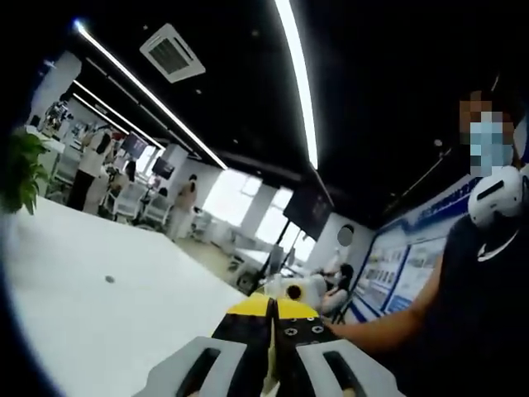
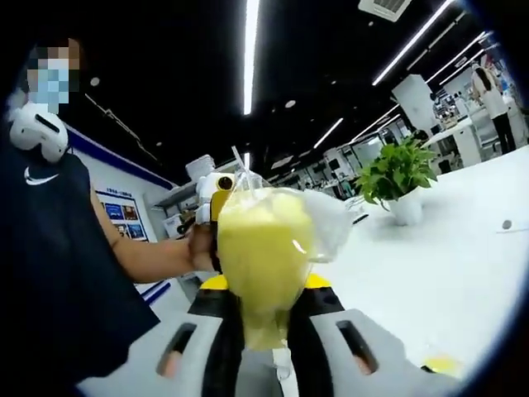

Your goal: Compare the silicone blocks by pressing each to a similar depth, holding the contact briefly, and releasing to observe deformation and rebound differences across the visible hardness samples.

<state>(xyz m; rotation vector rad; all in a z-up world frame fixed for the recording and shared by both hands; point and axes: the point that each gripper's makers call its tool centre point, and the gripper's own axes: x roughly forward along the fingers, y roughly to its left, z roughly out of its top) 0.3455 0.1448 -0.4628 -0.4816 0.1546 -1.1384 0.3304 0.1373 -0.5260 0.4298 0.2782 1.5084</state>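
Note:
A pale yellow silicone block (image 2: pixel 264 248) in a clear plastic bag stands upright between the jaws of my right gripper (image 2: pixel 265 285), which is shut on it. The bag's loose top (image 2: pixel 326 219) bulges to the right of the block. Beyond the block, the left gripper (image 2: pixel 216 188) shows as a yellow and white piece held in a person's hand (image 2: pixel 198 246). In the left gripper view, my left gripper (image 1: pixel 271 306) has its black, yellow-tipped jaws pressed together with nothing seen between them. Just past its tips is the right gripper (image 1: pixel 293 290).
A white table (image 2: pixel 438 273) spreads to the right, with a potted green plant (image 2: pixel 397 175) on it. The same table (image 1: pixel 91 314) and plant (image 1: pixel 21 169) lie left in the left gripper view. The person in a dark shirt (image 1: pixel 479 322) stands close by. People (image 1: pixel 89 165) stand far off.

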